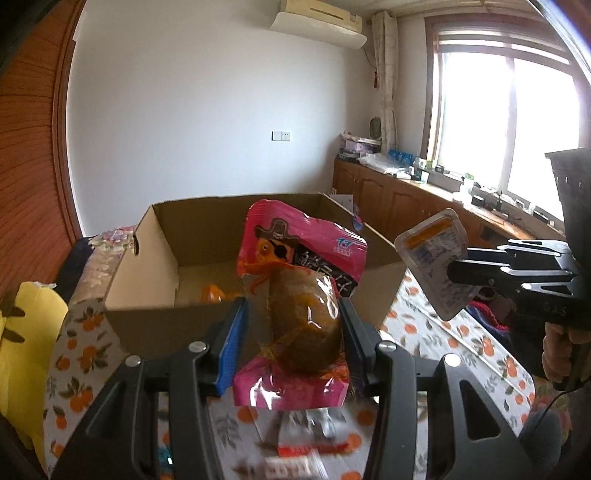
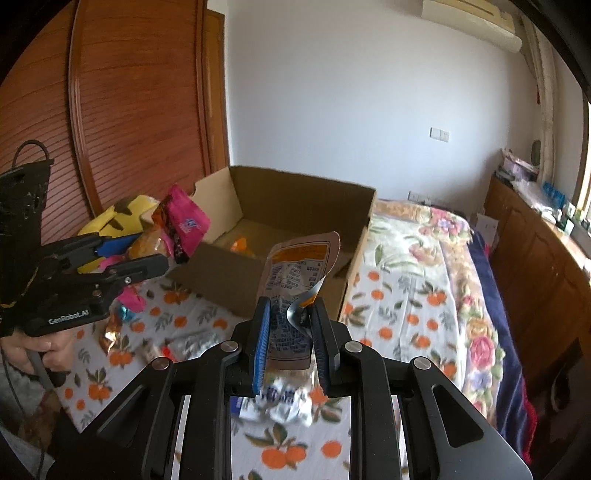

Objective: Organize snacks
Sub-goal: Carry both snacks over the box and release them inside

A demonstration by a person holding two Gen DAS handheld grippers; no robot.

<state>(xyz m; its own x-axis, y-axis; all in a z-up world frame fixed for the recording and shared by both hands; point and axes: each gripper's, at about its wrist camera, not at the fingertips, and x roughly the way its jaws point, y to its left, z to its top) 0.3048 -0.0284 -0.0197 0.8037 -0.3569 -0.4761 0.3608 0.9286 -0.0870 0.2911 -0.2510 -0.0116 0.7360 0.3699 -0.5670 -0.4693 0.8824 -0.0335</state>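
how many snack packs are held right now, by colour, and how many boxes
pink pack: 1, in the left hand-held gripper
silver-orange pack: 1, in the right hand-held gripper
cardboard box: 1
total: 3

A plain white wall (image 1: 192, 110) closes the far side of the room, with a white air conditioner (image 1: 319, 22) mounted high and a light switch (image 1: 280, 136) lower down. A reddish slatted wooden wardrobe door (image 2: 129, 110) fills the side. A wood-framed window (image 1: 506, 122) lets in strong daylight, with a pale curtain (image 1: 386, 74) beside it. Below it runs a low wooden cabinet (image 1: 388, 195) crowded with small items. A bed (image 2: 424, 266) carries an orange-patterned cover.
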